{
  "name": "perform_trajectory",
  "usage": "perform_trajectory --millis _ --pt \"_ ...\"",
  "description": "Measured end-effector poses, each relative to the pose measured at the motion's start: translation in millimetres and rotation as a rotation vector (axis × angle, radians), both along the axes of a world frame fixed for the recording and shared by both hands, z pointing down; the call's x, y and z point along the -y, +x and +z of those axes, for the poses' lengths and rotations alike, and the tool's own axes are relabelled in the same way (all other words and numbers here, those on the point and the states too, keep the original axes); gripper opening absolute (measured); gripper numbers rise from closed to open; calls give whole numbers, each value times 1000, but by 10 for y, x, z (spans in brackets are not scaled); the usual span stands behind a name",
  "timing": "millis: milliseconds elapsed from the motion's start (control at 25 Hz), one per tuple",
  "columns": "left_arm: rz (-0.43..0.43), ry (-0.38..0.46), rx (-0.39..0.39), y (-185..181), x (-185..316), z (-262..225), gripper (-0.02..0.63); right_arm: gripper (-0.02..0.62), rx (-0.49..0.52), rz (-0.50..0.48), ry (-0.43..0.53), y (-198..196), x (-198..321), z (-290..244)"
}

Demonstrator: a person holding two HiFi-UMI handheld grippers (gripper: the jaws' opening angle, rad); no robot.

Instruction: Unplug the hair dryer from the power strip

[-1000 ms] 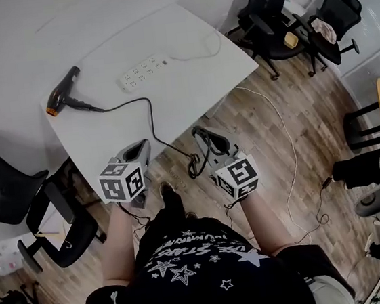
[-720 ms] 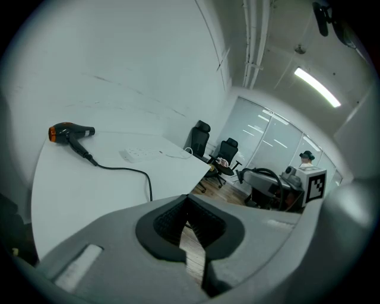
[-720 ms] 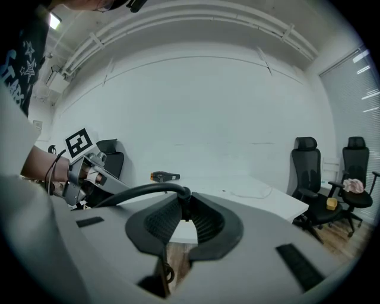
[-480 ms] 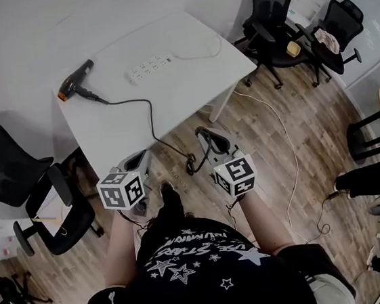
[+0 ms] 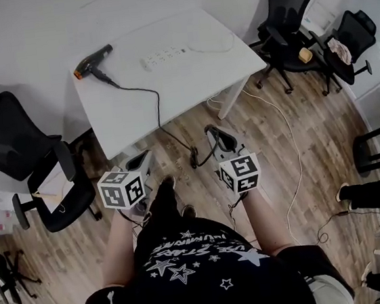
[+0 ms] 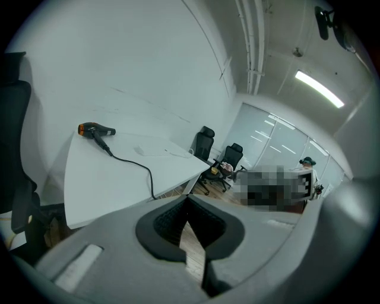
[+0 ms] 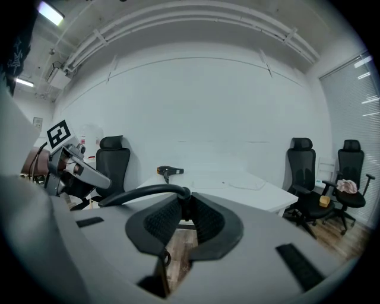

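The table [image 5: 190, 93] has slid right in view. The light hair dryer [image 5: 92, 61] lies at its far-left corner. Its limp cord [image 5: 160, 114], best held near its stiff end, is pinched in the right gripper [image 5: 214, 135]. The left gripper [image 5: 143, 162] is closed and empty.

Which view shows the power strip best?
The head view: the power strip lies whole on the table, its sockets visible. The left gripper view shows only a faint shape; the right gripper view hardly shows it.
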State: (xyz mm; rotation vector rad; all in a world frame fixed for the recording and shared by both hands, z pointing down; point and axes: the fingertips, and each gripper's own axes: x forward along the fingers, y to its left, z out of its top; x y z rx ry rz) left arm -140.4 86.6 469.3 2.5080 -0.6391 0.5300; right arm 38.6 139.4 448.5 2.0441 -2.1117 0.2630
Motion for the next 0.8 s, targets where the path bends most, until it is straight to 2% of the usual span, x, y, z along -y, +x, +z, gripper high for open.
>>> perform_trajectory --millis 280,560,800 --pt "-9 6 2 -160 -144 -14 8 55 5 -12 9 -137 -112 -16" --pt "50 -17 -12 -143 -247 36 8 55 8 12 -1 -253 -214 16" --pt "84 -31 -17 -357 -337 81 8 55 21 43 3 -480 -282 10"
